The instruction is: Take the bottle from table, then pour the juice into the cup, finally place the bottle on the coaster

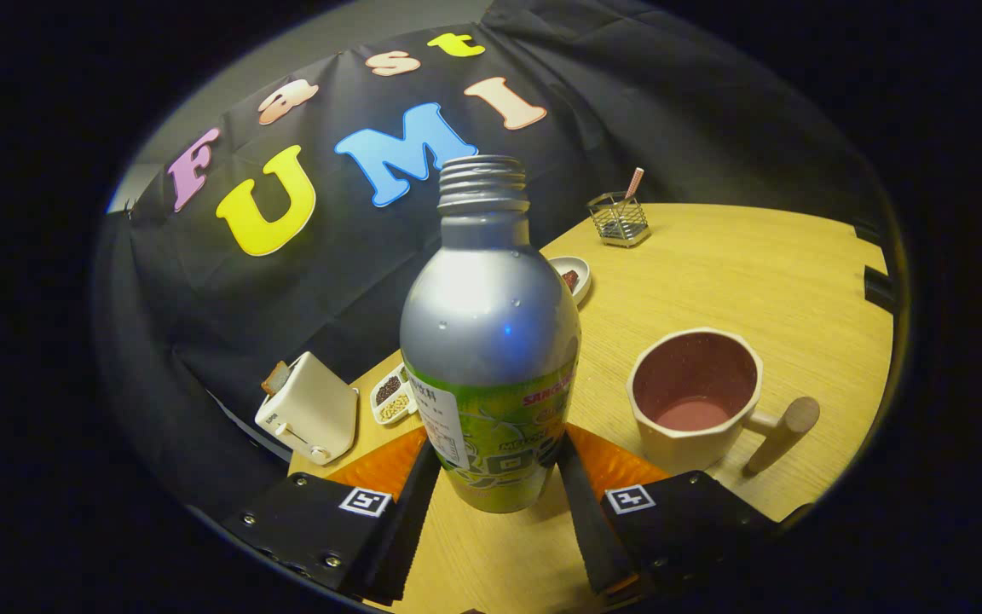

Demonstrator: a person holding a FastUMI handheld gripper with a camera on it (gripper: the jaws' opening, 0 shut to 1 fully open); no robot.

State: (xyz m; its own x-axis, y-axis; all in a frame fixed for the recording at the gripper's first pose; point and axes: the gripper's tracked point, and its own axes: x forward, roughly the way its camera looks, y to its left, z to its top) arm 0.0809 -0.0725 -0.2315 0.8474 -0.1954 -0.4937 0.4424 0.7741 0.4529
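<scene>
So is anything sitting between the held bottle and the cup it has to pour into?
Nothing visible does. The gripper is shut on the bottle, uncapped and upright between the fingers. The cup stands just beside it, with only bare table in the gap between them.

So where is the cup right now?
In the gripper view the cup stands on the table, just right of the bottle held between the fingers.
</scene>
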